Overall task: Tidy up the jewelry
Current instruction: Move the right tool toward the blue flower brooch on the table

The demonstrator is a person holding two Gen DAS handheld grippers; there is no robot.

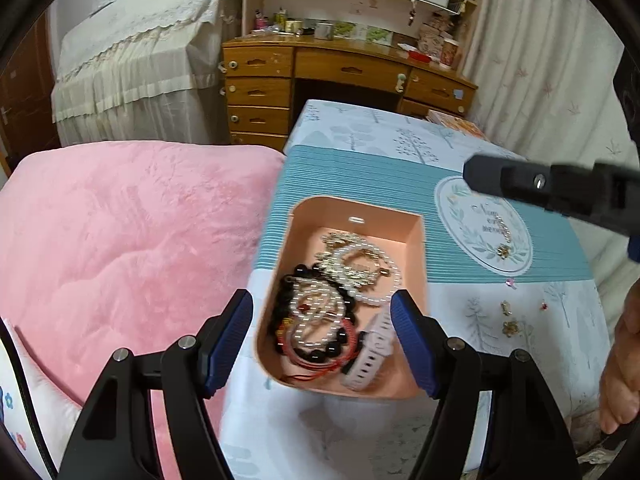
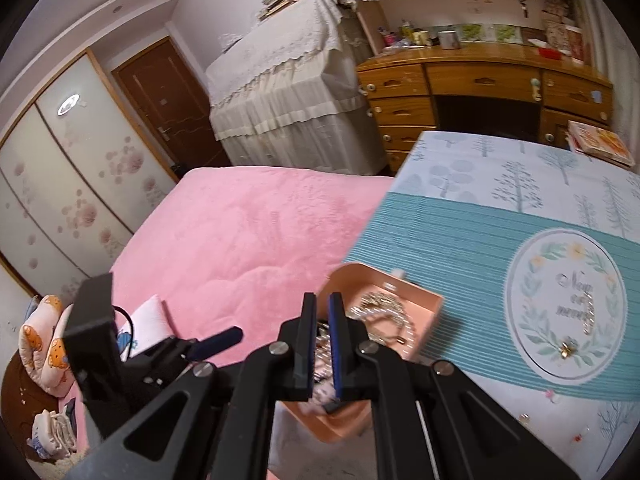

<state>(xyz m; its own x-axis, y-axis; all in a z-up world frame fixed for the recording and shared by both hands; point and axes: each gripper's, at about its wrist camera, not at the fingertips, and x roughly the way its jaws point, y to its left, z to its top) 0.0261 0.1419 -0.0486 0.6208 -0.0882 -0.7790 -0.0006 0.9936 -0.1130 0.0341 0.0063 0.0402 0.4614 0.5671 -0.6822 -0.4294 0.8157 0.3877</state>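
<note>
A peach jewelry tray [image 1: 416, 240] sits on the table, holding pearl bracelets [image 1: 376, 276], a black bead bracelet [image 1: 320, 354], gold chains, red cords and a pale watch [image 1: 370, 364]. My left gripper [image 1: 322, 322] is open, its blue pads on either side of the tray's near end. My right gripper [image 2: 323, 336] hovers above the tray [image 2: 428, 312] with its jaws almost closed and nothing visible between them. It shows in the left view as a black bar [image 1: 540, 184]. A gold chain and charm [image 2: 568, 350] lie on the teal mat [image 2: 440, 240]. Small earrings [image 1: 510, 326] lie on the tablecloth.
A pink blanket-covered bed [image 1: 120, 248] lies left of the table. A wooden desk with drawers [image 1: 340, 76] stands behind. A person's hand [image 1: 620, 368] shows at the right edge. Books [image 2: 600, 144] sit at the table's far corner.
</note>
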